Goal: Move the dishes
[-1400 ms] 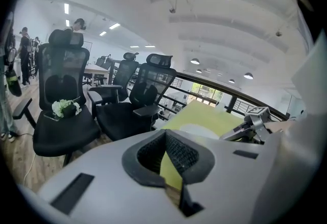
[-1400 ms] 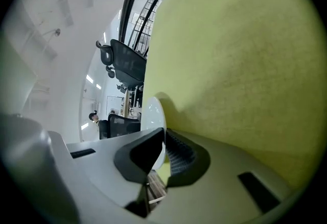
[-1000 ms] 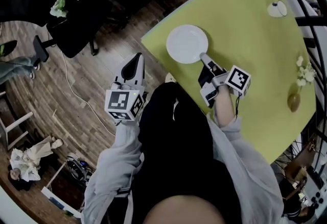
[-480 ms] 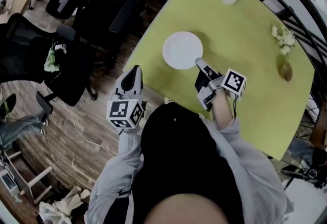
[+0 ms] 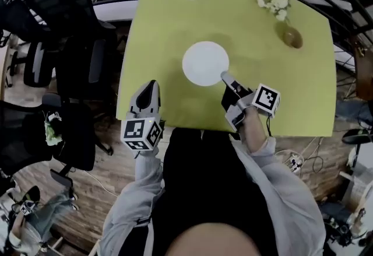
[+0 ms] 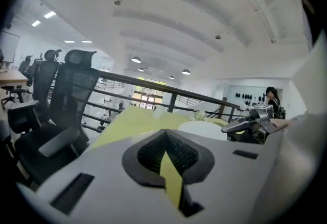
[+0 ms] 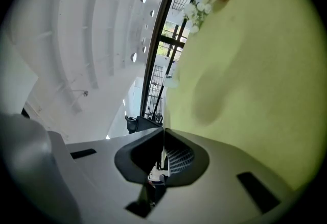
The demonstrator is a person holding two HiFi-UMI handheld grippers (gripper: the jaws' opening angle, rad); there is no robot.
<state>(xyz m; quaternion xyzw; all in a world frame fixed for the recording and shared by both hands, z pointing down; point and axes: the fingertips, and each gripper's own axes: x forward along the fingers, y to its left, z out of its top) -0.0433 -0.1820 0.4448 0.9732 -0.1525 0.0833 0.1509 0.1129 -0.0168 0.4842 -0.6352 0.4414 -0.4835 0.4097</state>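
Marker cubes [image 5: 141, 133] top left claw [image 5: 152, 83] and right claw [image 5: 224, 77] gripping plate [image 5: 204, 62].

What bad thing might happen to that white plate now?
The right gripper pinches the white plate by just its rim, so it might tip or slip onto the green table. The left gripper isn't helping hold it. Swinging far, it might knock the flower vase.
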